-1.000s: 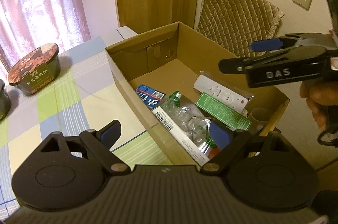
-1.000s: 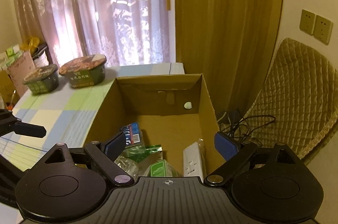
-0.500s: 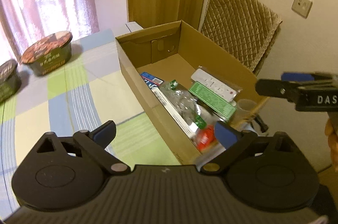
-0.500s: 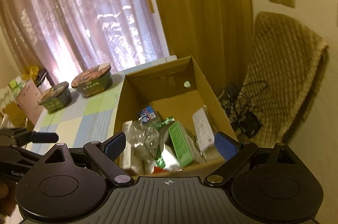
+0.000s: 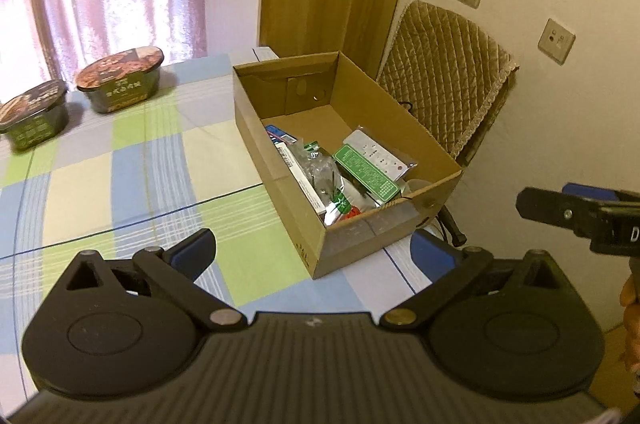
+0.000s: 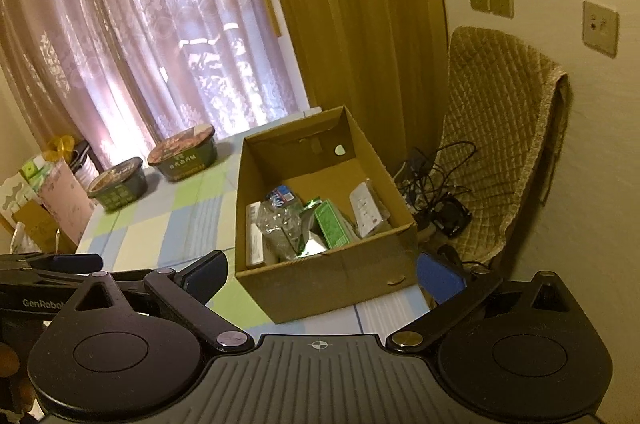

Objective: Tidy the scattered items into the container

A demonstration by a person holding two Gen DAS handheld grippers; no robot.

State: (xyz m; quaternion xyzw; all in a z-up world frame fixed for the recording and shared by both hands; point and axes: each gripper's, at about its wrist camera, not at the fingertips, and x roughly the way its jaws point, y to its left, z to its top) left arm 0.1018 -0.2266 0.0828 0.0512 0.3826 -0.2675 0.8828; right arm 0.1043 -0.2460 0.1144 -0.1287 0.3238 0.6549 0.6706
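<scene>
From the left wrist, the left gripper (image 5: 314, 251) hangs spread and empty near the cardboard box (image 5: 400, 224) holding the scattered items (image 5: 344, 176) on the checked tablecloth (image 5: 140, 152), while from the right wrist the right gripper (image 6: 320, 274) likewise gapes empty before that box (image 6: 320, 284), two noodle bowls (image 6: 184, 154) far left.

Checked table (image 5: 120, 184): box (image 5: 360, 244), bowls (image 5: 120, 80)

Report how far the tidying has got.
Done: the box holds a power strip, a green packet and a crinkled bag. In hand: nothing; the left claw and right claw are open and empty. Left: two noodle bowls sit on the table.
</scene>
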